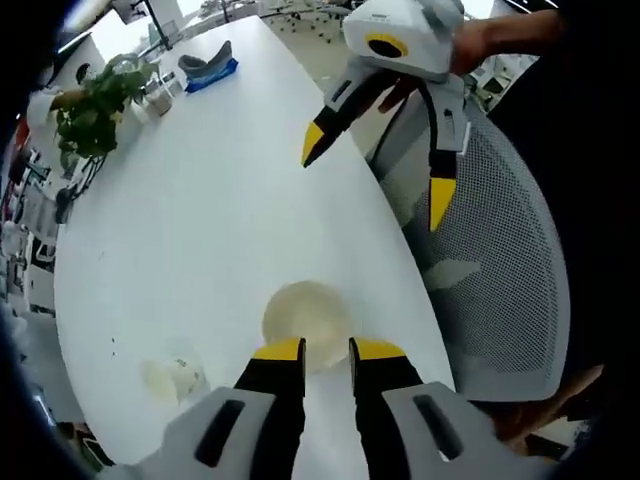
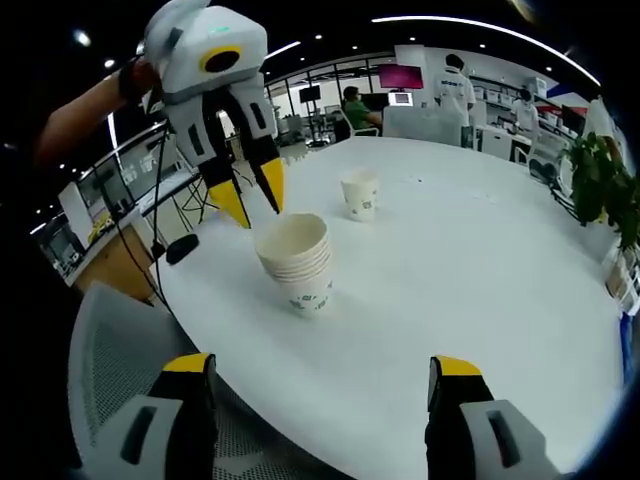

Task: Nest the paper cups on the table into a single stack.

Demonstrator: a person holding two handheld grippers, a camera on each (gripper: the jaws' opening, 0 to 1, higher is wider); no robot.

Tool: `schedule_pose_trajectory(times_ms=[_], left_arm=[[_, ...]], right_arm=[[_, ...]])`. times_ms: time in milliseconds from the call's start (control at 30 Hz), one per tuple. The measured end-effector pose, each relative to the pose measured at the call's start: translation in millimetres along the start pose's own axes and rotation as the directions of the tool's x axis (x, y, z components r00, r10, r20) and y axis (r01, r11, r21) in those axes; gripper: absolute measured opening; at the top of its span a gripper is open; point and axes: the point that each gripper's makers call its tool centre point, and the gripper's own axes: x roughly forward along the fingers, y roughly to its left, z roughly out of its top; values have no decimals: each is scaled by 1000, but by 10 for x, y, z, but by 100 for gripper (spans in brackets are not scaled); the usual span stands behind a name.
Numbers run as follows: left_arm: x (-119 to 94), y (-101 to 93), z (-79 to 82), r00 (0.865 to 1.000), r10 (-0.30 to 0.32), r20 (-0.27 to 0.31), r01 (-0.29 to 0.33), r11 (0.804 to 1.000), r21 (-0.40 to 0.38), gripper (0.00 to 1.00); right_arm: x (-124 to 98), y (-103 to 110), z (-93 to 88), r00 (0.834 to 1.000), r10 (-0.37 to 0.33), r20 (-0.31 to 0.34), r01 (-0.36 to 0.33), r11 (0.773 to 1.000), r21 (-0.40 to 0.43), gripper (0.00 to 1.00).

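Right gripper view: stack of nested white paper cups [image 2: 296, 262] under near-closed, empty left gripper [image 2: 252, 200]; lone white paper cup [image 2: 360, 194] to be fetched next by wide-open, empty right gripper [image 2: 322, 372].

White gripper housings, black fingers [image 1: 279, 385] with yellow tips, yellow-ringed round lens mounts

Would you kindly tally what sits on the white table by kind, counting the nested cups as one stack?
Cup stack: 1
Single cup: 1
Potted plant: 1
Blue cloth bundle: 1
Total: 4 things on the table.
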Motion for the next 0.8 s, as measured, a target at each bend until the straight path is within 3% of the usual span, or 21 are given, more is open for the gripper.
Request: schedule_pose_trajectory(times_ms=[100, 400, 633, 800], left_arm=[[-98, 63, -10, 1000, 20, 15, -20, 1000, -18, 17], [-252, 437, -284, 994, 100, 42, -95, 988, -120, 26], [-198, 846, -632, 982, 191, 3, -188, 966, -177, 38], [-183, 1037, -686, 972, 234, 13, -226, 950, -217, 39]], right_arm=[[-4, -10, -3, 1000, -4, -1, 4, 1000, -2, 89], [8, -44, -24, 1000, -7, -1, 7, 1000, 11, 89], [11, -58, -19, 1000, -7, -2, 7, 1000, 16, 89], [8, -81, -11, 1000, -8, -5, 8, 1000, 18, 88]])
